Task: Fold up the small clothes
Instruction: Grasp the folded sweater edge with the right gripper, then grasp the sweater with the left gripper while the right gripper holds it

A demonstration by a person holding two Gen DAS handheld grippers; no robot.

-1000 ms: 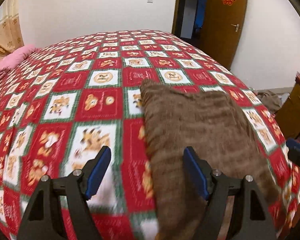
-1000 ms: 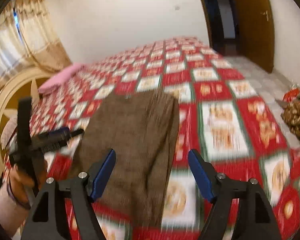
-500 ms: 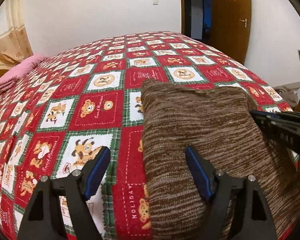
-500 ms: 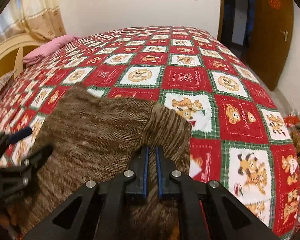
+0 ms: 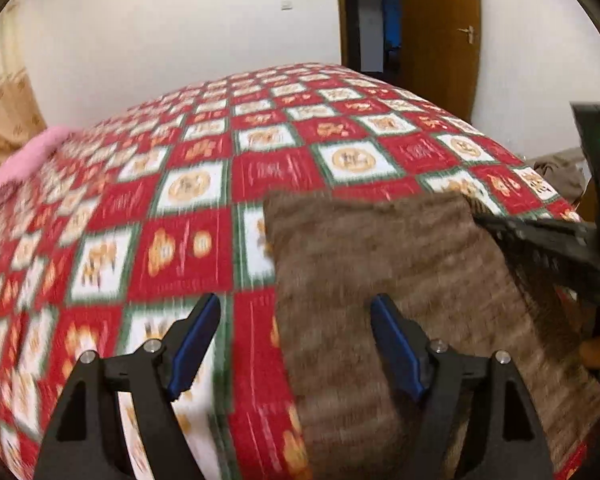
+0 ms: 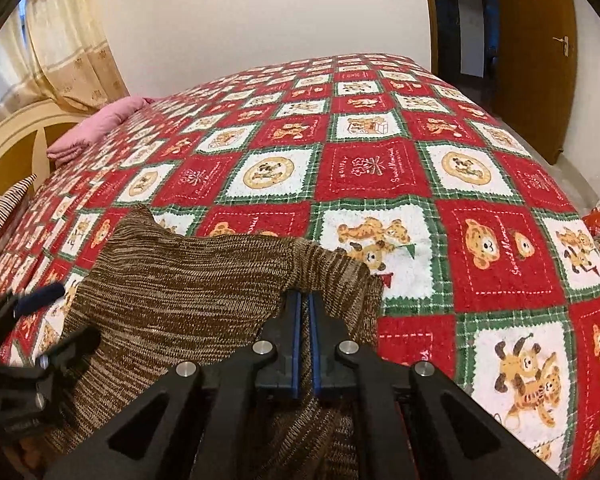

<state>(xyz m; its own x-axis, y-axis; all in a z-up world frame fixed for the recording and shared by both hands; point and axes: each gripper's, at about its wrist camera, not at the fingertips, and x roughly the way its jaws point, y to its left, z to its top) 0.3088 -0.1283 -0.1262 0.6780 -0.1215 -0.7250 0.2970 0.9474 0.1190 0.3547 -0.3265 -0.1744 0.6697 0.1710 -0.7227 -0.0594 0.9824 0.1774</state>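
- right gripper (image 6: 305,300): jaws pinched nearly together on the right edge of the brown knit garment (image 6: 188,300), blue pads (image 6: 296,328) pressed to the fabric; the pinched part is raised into a ridge
- in the left wrist view the right gripper (image 5: 540,240) shows as a black body coming in from the right over the garment's far right corner, green light lit on it
- left gripper (image 5: 296,344): jaws wide apart, nothing between them, blue fingertips (image 5: 392,340) visible; hovering over the garment's left edge, one finger over the bedspread, the other over the knit
- whether the left fingers touch the cloth, cannot tell; that view is motion-blurred
- in the right wrist view the left gripper (image 6: 40,320) sits at the garment's left side, blurred, spread open
- brown knit garment (image 5: 400,280): lies on the near part of the bed, on the red, white and green bear-print bedspread (image 6: 380,168), mostly flat apart from the raised right edge
- pink folded cloth (image 6: 96,128) at the far left of the bed, well apart from the garment
- striped fabric (image 6: 8,204) at the left bed edge
- cream headboard (image 6: 16,140) and curtain (image 6: 60,40) behind, left
- brown door (image 6: 536,60) at right
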